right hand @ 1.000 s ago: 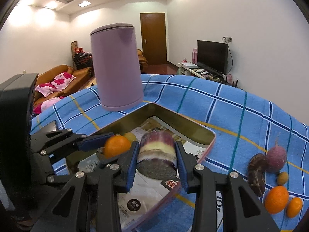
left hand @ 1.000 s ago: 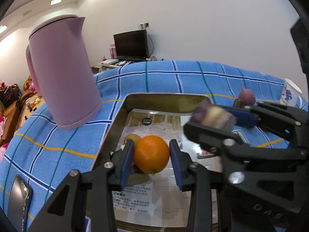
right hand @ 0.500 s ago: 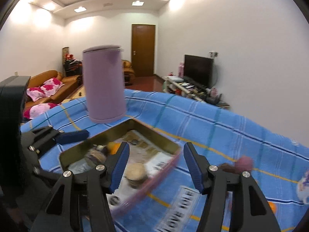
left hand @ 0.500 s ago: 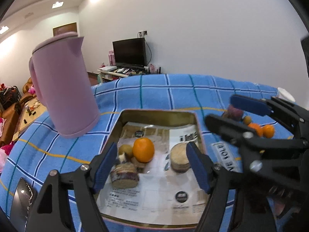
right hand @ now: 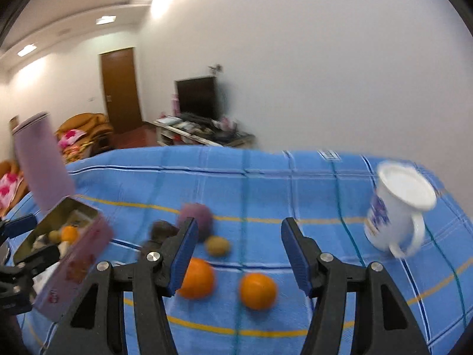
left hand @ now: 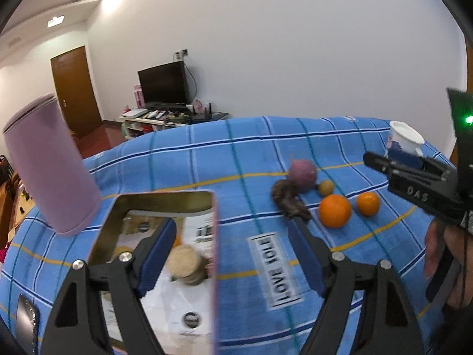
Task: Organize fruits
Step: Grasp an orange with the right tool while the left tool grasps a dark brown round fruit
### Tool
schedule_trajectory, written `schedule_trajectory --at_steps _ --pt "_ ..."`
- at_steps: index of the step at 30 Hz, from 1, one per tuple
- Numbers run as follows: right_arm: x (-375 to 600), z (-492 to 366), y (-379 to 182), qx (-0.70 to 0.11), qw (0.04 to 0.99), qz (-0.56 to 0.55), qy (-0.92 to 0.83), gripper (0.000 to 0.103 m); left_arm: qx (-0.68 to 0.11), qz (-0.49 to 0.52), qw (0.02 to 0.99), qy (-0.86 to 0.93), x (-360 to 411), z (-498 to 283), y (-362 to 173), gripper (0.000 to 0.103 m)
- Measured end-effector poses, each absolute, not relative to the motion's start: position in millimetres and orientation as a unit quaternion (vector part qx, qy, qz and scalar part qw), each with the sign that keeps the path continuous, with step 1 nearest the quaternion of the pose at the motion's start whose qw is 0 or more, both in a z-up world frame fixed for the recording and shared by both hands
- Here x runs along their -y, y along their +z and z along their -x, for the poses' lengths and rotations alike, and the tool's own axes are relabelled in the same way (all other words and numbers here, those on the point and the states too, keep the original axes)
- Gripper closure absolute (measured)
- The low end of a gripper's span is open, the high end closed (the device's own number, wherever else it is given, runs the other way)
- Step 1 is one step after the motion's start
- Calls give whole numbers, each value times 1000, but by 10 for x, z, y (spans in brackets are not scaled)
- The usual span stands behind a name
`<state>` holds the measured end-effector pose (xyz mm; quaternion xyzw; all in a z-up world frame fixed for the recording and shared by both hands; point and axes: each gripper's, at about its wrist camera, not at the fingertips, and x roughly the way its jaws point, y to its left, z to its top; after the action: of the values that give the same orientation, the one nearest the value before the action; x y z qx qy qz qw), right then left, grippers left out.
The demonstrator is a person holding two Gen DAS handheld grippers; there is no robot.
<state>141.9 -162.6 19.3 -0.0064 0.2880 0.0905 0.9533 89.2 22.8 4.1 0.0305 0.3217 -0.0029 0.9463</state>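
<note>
Though blurred, oranges (right hand: 257,290) apparently lie below right tongs (right hand: 236,254).

A pink kettle (left hand: 50,168) stands near the left edge of the blue checked cloth (left hand: 207,159). A white mug (right hand: 396,207) stands near the right edge.

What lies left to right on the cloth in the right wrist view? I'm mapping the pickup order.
Purple kettle → tin → purple round fruit → small brown fruit → smaller orange → white mug.
</note>
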Motion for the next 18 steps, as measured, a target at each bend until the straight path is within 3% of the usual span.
schedule_trajectory --at_steps 10,12,18 --pt "1882 -1535 -149 -367 926 -14 87 43 -349 -68 935 1 281 -1364 -229 23" --pt "1872 -1542 -214 -381 919 -14 97 51 -356 -69 932 8 300 -1445 -281 23" --pt "1773 -1614 -395 -420 901 -6 108 60 -375 -62 925 1 337 -1585 -429 24"
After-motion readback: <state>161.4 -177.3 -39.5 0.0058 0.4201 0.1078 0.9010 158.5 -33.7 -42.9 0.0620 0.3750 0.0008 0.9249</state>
